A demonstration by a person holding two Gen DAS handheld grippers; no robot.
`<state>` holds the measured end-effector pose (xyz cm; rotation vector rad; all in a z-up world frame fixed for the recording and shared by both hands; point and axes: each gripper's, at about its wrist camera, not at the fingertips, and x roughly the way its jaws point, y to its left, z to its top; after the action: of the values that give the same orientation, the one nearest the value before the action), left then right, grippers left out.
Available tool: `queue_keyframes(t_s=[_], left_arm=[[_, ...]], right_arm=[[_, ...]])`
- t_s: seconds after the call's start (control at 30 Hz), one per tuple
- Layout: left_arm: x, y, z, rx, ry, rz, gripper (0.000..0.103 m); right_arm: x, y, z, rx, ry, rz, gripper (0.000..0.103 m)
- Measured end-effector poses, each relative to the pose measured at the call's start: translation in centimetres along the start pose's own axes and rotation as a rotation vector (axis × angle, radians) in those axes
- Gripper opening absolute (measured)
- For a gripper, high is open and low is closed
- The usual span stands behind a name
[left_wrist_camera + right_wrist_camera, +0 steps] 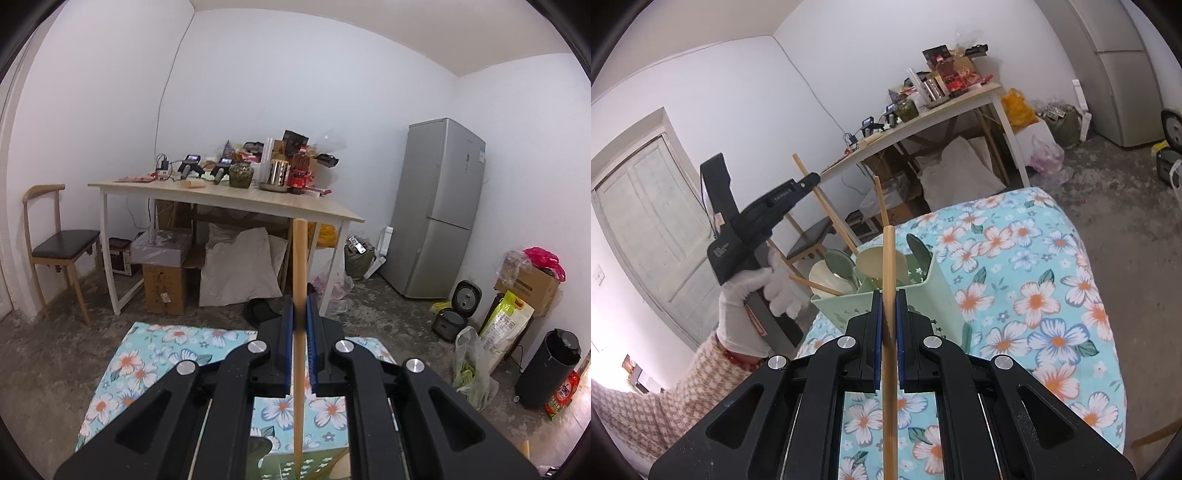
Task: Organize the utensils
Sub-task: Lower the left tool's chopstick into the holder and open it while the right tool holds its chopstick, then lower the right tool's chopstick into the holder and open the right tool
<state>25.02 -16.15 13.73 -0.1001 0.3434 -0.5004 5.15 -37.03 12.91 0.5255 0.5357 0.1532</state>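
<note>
Both gripper pairs (889,295) clamp upright chopsticks (888,258).

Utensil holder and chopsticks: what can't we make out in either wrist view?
- Left wrist: lower end of the chopstick held in the left tongs, cut off by the bottom edge.
- Left wrist: green utensil holder, mostly hidden behind the tongs' body.
- Right wrist: holder's near wall and compartments, blocked by the right tongs.
- Right wrist: left tongs' pads, too small.

Smooth wooden chopstick (888,266); matt green plastic utensil holder (934,280); floral cloth (1034,295); rough concrete floor (388,314)
</note>
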Motion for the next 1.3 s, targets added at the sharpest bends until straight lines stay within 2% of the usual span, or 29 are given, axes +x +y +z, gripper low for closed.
queue_keyframes(t_s=[0.13,0.3,0.4,0.6,0.77,0.97,1.1,1.3], left_arm=[[-0.5,0.2,-0.3,-0.019,0.006,-0.005,0.007],[-2.2,0.2,0.0,-0.020,-0.004,0.003,0.028],[-3.6,0.3,0.2,-0.027,-0.026,0.009,0.037],[-6.5,0.9,0.3,-0.037,-0.033,0.006,0.049],[-9.3,1.8,-0.4,-0.029,-0.021,-0.023,0.053],[-12.0,3.9,-2.8,0.000,0.042,-0.061,0.058],[-13.4,5.6,-5.1,0.006,0.093,-0.075,0.063],[-15.5,8.4,-8.8,-0.029,0.155,-0.043,0.067]], right_arm=[[-0.1,0.2,-0.1,0.006,0.003,-0.004,0.005],[-0.7,0.7,-0.3,0.007,-0.009,0.004,0.005],[-1.0,1.0,-0.3,0.007,-0.013,0.008,0.005],[-1.6,1.9,-0.6,-0.004,-0.025,0.015,0.005],[-1.8,2.6,-0.6,-0.013,-0.036,0.018,0.005],[-1.4,3.6,0.3,-0.024,-0.058,0.053,0.005],[-0.7,4.7,1.8,-0.055,-0.081,0.087,0.005],[1.0,6.5,5.7,-0.129,-0.152,0.164,0.005]])
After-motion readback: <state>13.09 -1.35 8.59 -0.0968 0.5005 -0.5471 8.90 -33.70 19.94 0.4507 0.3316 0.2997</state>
